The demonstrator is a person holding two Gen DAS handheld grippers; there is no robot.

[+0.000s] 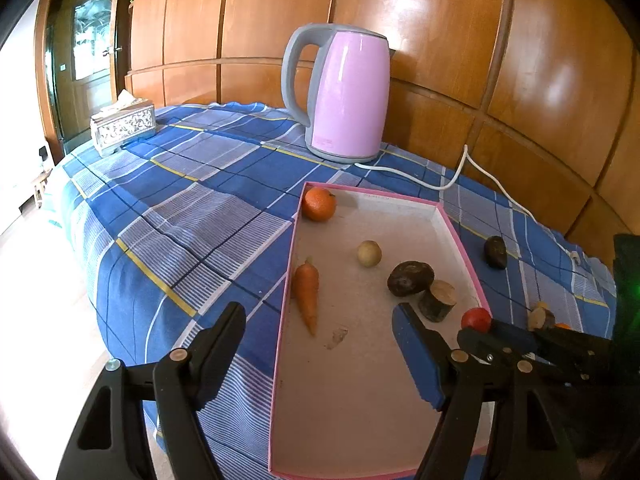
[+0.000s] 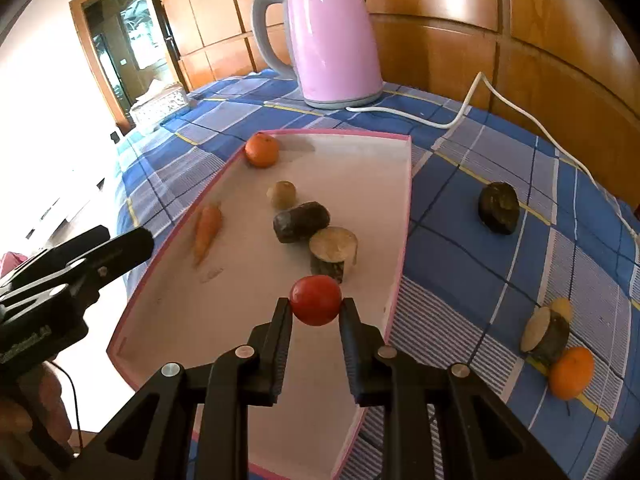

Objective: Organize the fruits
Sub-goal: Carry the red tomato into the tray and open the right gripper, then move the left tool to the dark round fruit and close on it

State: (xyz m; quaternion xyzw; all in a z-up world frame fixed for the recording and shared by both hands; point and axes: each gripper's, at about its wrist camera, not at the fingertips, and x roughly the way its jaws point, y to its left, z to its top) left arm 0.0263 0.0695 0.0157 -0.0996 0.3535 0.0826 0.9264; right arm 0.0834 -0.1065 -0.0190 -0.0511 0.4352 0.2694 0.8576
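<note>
Right wrist view, centre of the frame: the right gripper (image 2: 316,306) has its two fingers clenched on a red tomato (image 2: 315,300), one pad on each side, held over the near end of the pink-edged tray (image 2: 400,264). Just beyond the tomato, inside the tray, a cut log-like piece (image 2: 333,251) stands on end, touching a dark oblong fruit (image 2: 301,221); further up lie a small pale round fruit (image 2: 281,194), a carrot (image 2: 207,229) by the left wall and an orange (image 2: 261,150) in the far corner. On the blue checked cloth (image 2: 448,240) at the right sit a dark fruit (image 2: 499,207) and, lower right, another cut piece (image 2: 546,334) touching a second orange (image 2: 571,372).

From the left wrist view, the left gripper (image 1: 320,320) stands released, fingers wide apart with nothing between them, straddling the tray's left wall at the bottom of the frame. A pink kettle (image 1: 344,92) stands beyond the tray at top centre, and a tissue box (image 1: 122,128) rests at the left.
</note>
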